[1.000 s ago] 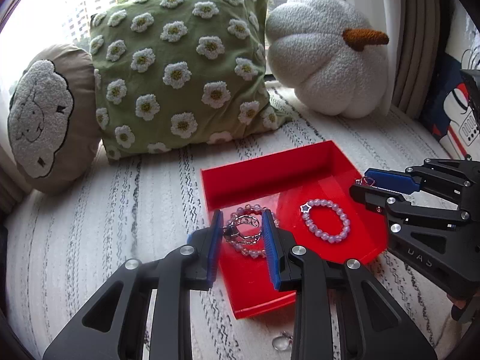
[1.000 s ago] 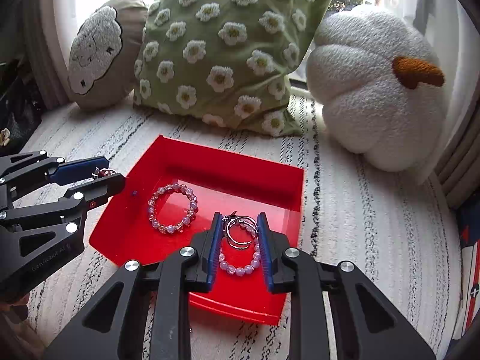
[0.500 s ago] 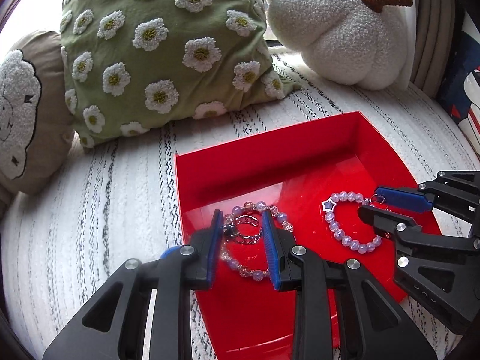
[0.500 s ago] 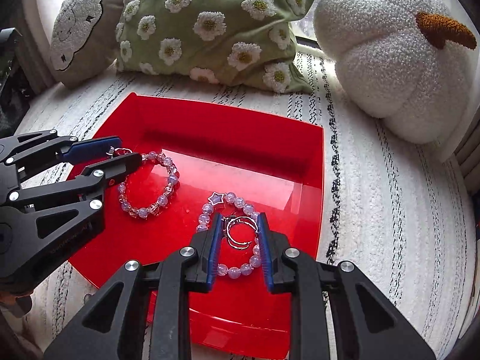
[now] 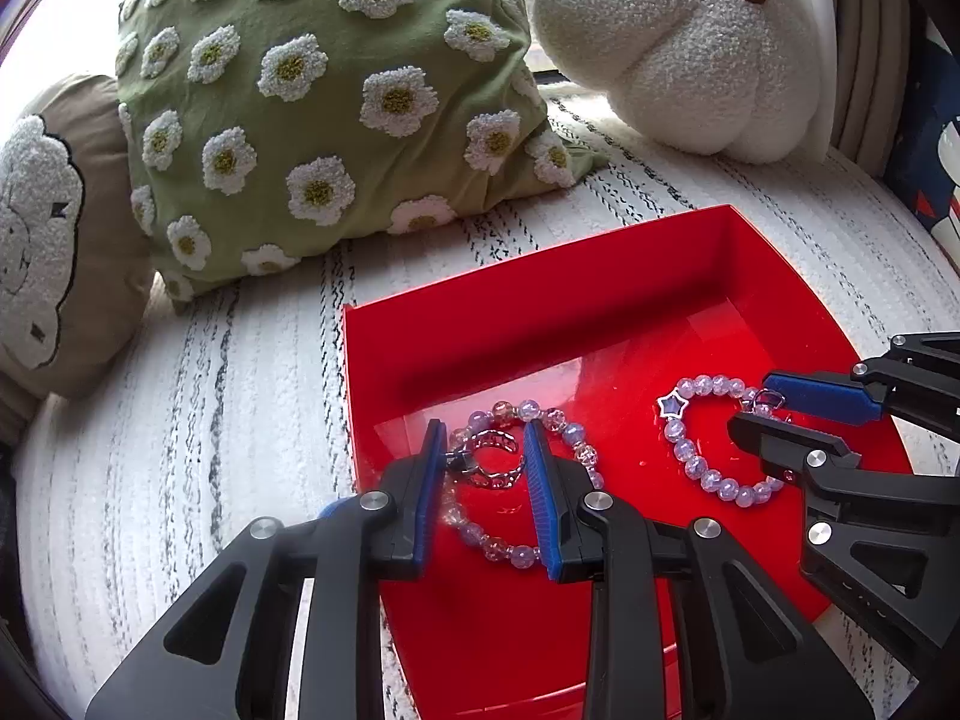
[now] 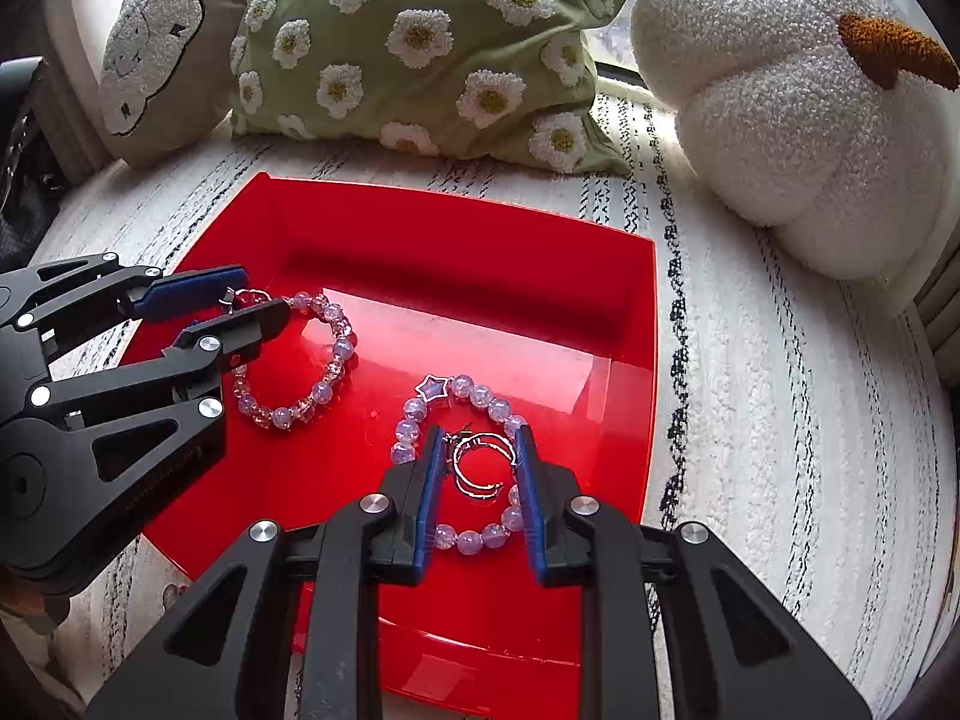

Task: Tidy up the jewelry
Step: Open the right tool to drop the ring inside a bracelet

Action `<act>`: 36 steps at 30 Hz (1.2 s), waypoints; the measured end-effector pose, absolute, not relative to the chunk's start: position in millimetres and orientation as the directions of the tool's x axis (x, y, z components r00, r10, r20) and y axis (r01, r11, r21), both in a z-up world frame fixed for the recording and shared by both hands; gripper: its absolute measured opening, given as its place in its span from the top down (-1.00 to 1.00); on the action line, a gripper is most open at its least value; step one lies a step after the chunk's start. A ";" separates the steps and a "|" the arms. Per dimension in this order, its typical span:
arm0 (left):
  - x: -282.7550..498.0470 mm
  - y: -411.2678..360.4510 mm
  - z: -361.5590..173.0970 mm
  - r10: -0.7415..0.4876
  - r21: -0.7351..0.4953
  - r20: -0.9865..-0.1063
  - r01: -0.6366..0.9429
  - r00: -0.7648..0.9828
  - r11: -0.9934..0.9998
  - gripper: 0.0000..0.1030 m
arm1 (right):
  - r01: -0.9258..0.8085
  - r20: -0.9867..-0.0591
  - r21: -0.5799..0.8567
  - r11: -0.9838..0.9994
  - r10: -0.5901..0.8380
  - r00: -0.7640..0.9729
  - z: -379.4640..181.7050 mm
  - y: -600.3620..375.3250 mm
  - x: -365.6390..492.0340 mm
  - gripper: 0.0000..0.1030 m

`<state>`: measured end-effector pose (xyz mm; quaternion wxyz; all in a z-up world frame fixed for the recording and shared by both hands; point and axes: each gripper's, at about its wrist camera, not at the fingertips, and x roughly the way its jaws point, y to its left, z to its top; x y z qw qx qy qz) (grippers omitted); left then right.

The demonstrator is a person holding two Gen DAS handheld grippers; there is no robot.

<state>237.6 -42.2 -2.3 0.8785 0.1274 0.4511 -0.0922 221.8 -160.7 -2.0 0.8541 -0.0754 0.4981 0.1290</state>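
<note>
left gripper [image 5: 485, 468] clamped a silver chain ring [image 5: 489, 461] | right gripper [image 6: 477, 467] clamped hoop earrings [image 6: 483, 467] | both hung over beaded bracelets in the red tray [image 6: 456, 228], open floor at 12 o'clock

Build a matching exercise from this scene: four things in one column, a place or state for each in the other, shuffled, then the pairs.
Things
1. chain ring
2. hoop rings
3. star bracelet
4. pumpkin pillow

Places or states
A. lying flat in the red tray, under the right gripper
B. on the striped cover, outside the tray
C. pinched in the left gripper
D. pinched in the right gripper

Pairs: 1-C, 2-D, 3-A, 4-B
</note>
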 end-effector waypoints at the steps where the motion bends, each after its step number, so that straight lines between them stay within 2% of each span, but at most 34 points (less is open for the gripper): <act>1: 237.8 -42.1 -2.2 -0.044 0.144 -0.816 0.275 0.577 0.951 0.50 | -0.295 -0.871 0.002 0.956 0.147 0.469 -2.4 -160.9 222.1 0.55; 17: 235.8 -39.0 9.9 -0.034 0.148 -0.798 0.251 0.602 0.957 0.49 | -0.294 -0.873 0.010 0.956 0.151 0.463 -4.1 -160.5 222.5 0.55; 19: 235.0 -37.9 13.9 -0.043 0.137 -0.796 0.248 0.603 0.959 0.38 | -0.294 -0.875 0.010 0.956 0.151 0.461 -5.0 -160.1 222.7 0.55; 21: 233.6 -35.0 19.4 -0.056 0.113 -0.790 0.235 0.611 0.965 0.09 | -0.295 -0.876 0.013 0.955 0.153 0.458 -6.3 -160.2 222.2 0.55; 25: 227.8 -31.7 35.4 -0.079 0.087 -0.768 0.226 0.636 0.970 -0.01 | -0.295 -0.875 0.010 0.955 0.151 0.459 -6.5 -160.2 221.9 0.55; 27: 224.0 -31.2 43.2 -0.093 0.078 -0.756 0.230 0.648 0.970 -0.18 | -0.294 -0.875 0.011 0.956 0.152 0.459 -6.4 -160.2 222.2 0.55; 30: 219.0 -31.5 51.8 -0.103 0.070 -0.742 0.230 0.663 0.971 -0.33 | -0.293 -0.876 0.008 0.956 0.148 0.459 -6.1 -159.7 222.1 0.55; 36: 217.7 -28.6 57.1 -0.101 0.068 -0.732 0.220 0.674 0.973 -0.34 | -0.293 -0.874 0.003 0.956 0.145 0.464 -6.0 -158.9 222.4 0.54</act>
